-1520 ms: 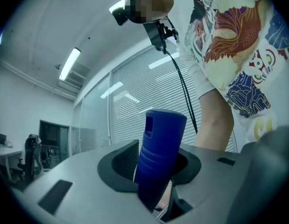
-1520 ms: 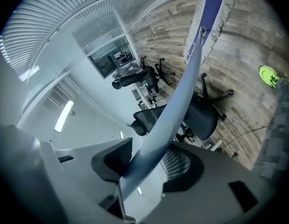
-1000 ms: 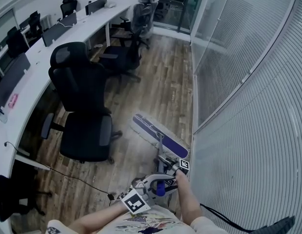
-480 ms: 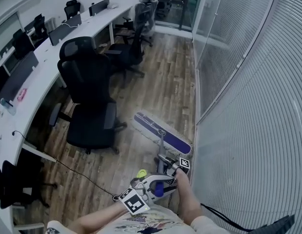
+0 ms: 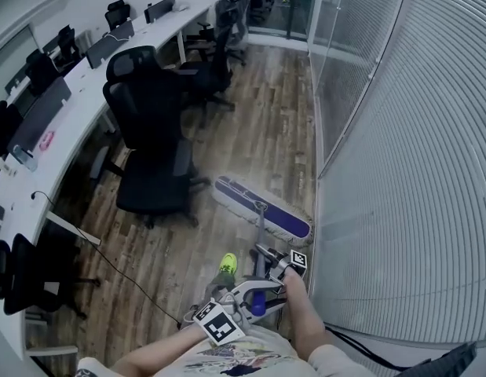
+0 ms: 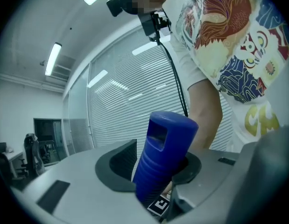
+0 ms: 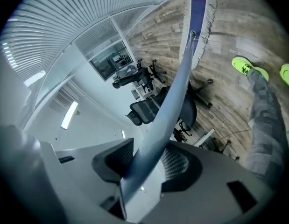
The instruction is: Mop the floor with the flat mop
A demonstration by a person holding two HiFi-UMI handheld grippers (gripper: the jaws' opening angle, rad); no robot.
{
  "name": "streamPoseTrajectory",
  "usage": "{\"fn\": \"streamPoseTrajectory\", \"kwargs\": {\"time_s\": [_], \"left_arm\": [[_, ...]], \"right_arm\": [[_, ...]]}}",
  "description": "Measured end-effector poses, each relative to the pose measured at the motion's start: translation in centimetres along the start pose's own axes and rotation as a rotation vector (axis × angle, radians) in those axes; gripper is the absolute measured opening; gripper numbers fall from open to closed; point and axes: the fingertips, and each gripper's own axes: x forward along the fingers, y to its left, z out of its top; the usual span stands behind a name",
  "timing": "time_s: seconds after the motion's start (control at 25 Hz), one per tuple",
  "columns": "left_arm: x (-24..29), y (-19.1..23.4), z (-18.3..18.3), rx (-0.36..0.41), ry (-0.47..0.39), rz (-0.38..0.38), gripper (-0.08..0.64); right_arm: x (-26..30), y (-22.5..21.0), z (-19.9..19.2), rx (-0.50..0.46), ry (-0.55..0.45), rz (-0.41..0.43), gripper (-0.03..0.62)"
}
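A long white desk (image 5: 66,104) curves along the left wall in the head view, with black office chairs (image 5: 152,151) drawn up beside it. Right of them is bare wooden floor (image 5: 262,132). The flat mop (image 5: 262,222) stands there, close to the glass wall. Its mop head (image 5: 262,209), purple with a pale fringe, lies flat and slantwise on the boards. The pole (image 5: 261,238) rises from it toward the person at the near edge. A bright green shoe (image 5: 227,264) stands just left of the pole. The left gripper (image 5: 257,298) is nearest the body, and the right gripper (image 5: 268,258) is further down the pole. Slatted blinds (image 5: 407,171) fill the right side.

The jaws are too small to read from above. The left gripper view shows its jaws clamped on the blue grip (image 6: 165,155) at the pole's top, with a patterned shirt (image 6: 237,45) behind. The right gripper view looks down the pole to the mop head on the far floor. Its jaws have just been closing and seem to press the pole on both sides. Only this view shows both green shoes and a grey trouser leg (image 7: 263,125).
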Motion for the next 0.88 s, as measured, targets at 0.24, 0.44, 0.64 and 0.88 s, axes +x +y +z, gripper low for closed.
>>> {"fn": "streamPoseTrajectory", "kwargs": {"time_s": [0.24, 0.44, 0.64, 0.88], "left_arm": [[-2.8, -4.7, 2.5, -0.017, -0.016, 0.005, 0.13], [-5.5, -8.9, 3.2, -0.025, -0.015, -0.016, 0.13], [-9.5, -10.2, 3.6, -0.037, -0.038, -0.011, 0.132], [-14.0, -10.4, 2.8, -0.052, -0.059, -0.012, 0.138]], "right_arm": [[-2.8, -2.4, -5.3, 0.016, 0.013, 0.013, 0.173], [-4.6, -4.6, -9.2, 0.03, -0.019, 0.014, 0.172], [-3.9, -6.2, -12.7, 0.031, -0.057, 0.016, 0.172], [-2.2, -8.7, -14.3, -0.01, -0.077, -0.026, 0.172]]}}
